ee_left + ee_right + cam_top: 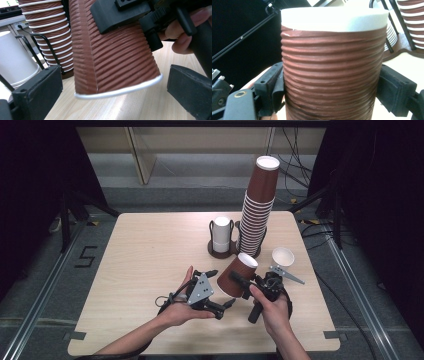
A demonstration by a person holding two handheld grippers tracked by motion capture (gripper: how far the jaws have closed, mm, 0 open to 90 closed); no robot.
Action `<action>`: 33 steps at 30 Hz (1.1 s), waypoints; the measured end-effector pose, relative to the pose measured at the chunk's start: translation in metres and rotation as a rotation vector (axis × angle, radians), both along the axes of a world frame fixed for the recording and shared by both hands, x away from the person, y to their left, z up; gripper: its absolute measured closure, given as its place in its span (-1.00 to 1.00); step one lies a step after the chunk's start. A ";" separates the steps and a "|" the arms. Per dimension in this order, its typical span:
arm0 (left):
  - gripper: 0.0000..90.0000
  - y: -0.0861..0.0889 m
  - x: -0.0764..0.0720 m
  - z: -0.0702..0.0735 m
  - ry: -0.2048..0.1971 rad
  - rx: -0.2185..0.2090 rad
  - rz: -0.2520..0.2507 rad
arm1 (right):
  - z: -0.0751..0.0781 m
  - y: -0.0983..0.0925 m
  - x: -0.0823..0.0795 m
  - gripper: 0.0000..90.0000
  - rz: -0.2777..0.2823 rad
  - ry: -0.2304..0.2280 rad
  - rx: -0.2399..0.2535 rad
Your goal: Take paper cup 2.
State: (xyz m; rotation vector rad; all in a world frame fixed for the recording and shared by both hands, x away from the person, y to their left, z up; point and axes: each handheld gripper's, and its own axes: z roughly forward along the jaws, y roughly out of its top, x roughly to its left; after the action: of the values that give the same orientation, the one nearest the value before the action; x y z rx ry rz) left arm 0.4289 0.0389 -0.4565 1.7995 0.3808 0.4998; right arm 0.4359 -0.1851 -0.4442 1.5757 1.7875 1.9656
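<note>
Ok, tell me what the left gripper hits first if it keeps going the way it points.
Most likely the brown cup held by the right gripper. In the left gripper view the cup's rimmed end hangs right ahead of the left gripper, between its open jaws. How near it is, I can't tell.

Overhead light is falling evenly on the table (150, 250); surroundings are lying dark. Between the right gripper (332, 100) jaws, the cup (333, 70) rim is glaring white, edges blurring slightly.
</note>
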 end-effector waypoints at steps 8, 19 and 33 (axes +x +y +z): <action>-1.00 -0.007 0.005 -0.002 0.011 0.006 -0.007 | -0.001 0.002 -0.001 -0.59 0.004 -0.006 0.012; -1.00 -0.013 0.009 -0.003 0.021 0.011 -0.014 | -0.001 0.007 -0.004 -0.59 0.011 -0.007 0.019; -0.91 -0.012 0.011 -0.004 0.058 0.007 -0.019 | 0.000 0.009 -0.006 -0.61 0.014 -0.026 0.031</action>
State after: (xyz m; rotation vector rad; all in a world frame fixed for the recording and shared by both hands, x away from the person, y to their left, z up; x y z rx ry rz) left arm 0.4401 0.0273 -0.4605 1.8261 0.4022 0.4366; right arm 0.4302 -0.1759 -0.4440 1.5428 1.7718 2.0201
